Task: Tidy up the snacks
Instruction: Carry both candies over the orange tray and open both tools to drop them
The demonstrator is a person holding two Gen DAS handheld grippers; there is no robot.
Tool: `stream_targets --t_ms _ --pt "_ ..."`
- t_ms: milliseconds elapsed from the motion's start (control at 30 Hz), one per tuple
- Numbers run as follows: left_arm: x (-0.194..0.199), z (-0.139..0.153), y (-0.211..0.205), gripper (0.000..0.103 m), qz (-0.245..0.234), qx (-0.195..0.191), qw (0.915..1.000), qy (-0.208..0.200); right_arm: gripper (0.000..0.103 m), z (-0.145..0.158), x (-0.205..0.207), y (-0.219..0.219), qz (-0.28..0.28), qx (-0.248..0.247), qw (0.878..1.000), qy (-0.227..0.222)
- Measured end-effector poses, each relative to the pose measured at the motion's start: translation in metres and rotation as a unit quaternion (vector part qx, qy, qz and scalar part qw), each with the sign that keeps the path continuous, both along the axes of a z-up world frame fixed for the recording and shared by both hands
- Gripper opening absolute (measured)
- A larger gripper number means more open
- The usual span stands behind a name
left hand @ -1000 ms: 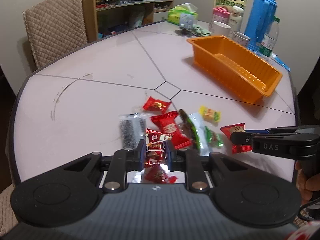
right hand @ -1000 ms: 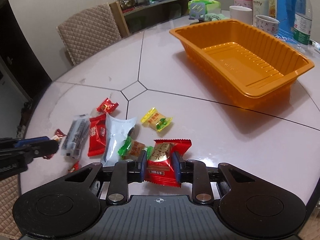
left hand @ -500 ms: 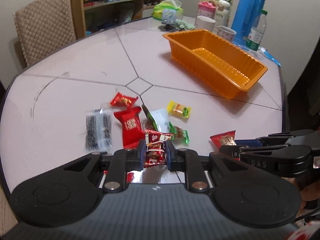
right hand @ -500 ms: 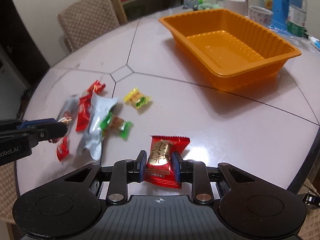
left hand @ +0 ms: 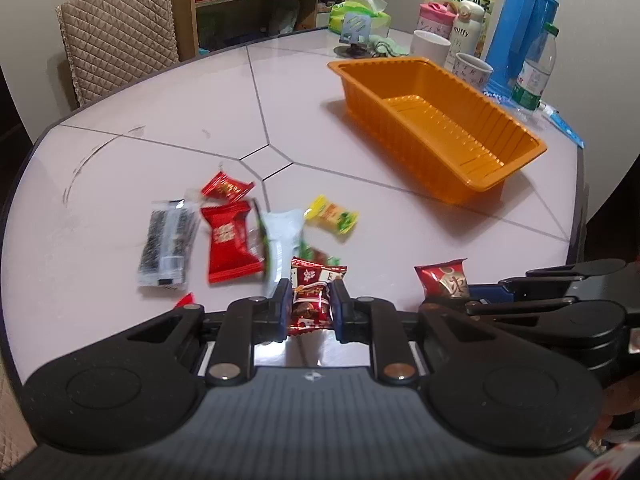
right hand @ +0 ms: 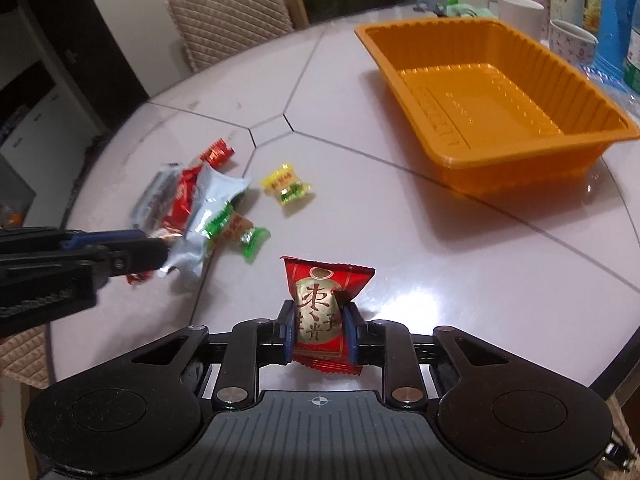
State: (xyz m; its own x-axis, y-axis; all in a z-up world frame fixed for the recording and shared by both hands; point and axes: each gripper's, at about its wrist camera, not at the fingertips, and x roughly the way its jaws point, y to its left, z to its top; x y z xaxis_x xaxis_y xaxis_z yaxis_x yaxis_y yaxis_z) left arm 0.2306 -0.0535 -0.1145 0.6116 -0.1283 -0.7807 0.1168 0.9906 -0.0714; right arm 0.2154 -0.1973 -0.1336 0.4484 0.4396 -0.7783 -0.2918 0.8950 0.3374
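Note:
My left gripper [left hand: 310, 305] is shut on a dark red chocolate wrapper [left hand: 312, 294] and holds it above the table. My right gripper [right hand: 319, 330] is shut on a red and gold snack packet [right hand: 323, 312], also lifted; it shows in the left wrist view [left hand: 442, 280]. The orange tray [left hand: 424, 80] stands empty at the far right, also in the right wrist view [right hand: 516, 152]. Several snacks lie loose on the table: a red packet [left hand: 230, 242], a black and clear packet [left hand: 168, 236], a white pouch [left hand: 280, 236], a yellow candy [left hand: 332, 216] and a green-ended candy [right hand: 240, 232].
Behind the tray stand a blue thermos [left hand: 520, 20], a water bottle [left hand: 536, 72], mugs [left hand: 472, 68] and a tissue pack [left hand: 360, 10]. A padded chair [left hand: 120, 36] sits at the table's far left edge. The table's rim runs close on the right.
Both grippers have risen and drawn back from the snack pile, each carrying its packet. The views have turned toward the orange tray.

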Motion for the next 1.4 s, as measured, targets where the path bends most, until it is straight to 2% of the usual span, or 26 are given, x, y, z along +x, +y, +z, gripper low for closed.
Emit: stream_targets --t_ms 133,333,600,800,967,1400 --pt "0.005 0.008 -0.017 0.018 -0.003 -0.006 1.0000 -0.007 0.025 0.015 0.004 -0.019 -0.002 0.023 1.000 -0.001" --pt "0.024 0.021 -0.049 0.018 -0.020 -0.020 0.9994 -0.019 0.025 0.042 0.018 -0.060 -0.025 0.036 0.999 -0.029" --pt "0.072 0.032 -0.096 0.018 -0.033 -0.035 0.9980 -0.040 0.025 0.065 0.067 -0.113 -0.062 0.031 0.994 -0.079" --pt "0.116 0.036 -0.130 0.018 -0.036 -0.050 0.9968 -0.051 0.025 0.058 0.107 -0.142 -0.074 0.022 0.993 -0.090" --pt "0.144 0.024 -0.154 0.018 -0.038 -0.044 0.9976 -0.038 0.025 0.043 0.130 -0.154 -0.071 0.018 0.994 -0.087" --pt "0.175 -0.002 -0.173 0.019 -0.015 -0.024 0.9995 -0.011 0.025 0.016 0.165 -0.162 -0.052 0.006 0.996 -0.072"
